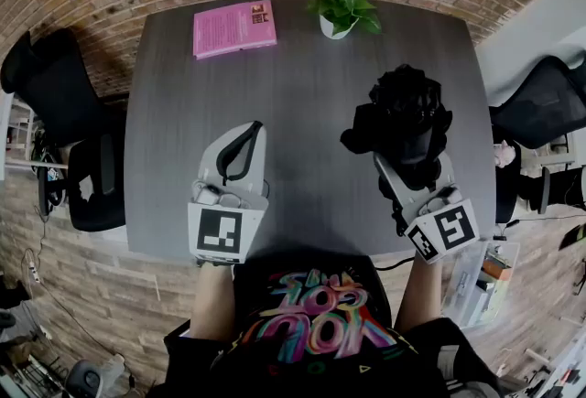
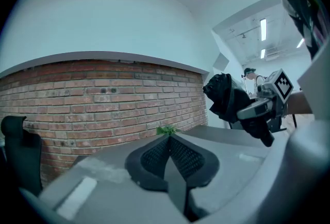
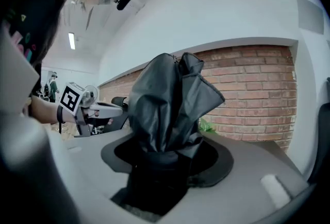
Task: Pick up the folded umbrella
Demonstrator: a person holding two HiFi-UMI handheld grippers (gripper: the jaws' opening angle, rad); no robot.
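Gripping the umbrella [image 3: 170, 104] low on its bundle, your right claw [image 3: 165, 166] has its jaws pinched on the dark folds. Most of the loose black fabric stands up above the jaws. In the head view it looks clear of the grey table [image 1: 302, 67], over the right half.

The main risk is that the pads are biting cloth, not the stiff core. I cannot tell which from here. If it is cloth, the folds could slide and the umbrella could sag or drop out. A quick tilt or swing would make that worse, since the bulk sits above the pinch point.

Watch the floppy top too. It could snag or open if you jerk it. The potted plant [image 1: 343, 7] and pink book [image 1: 234, 27] sit well apart at the far edge, so a collision is unlikely.

Your left claw [image 2: 169, 151] is pressed together on nothing, so it offers no backup.
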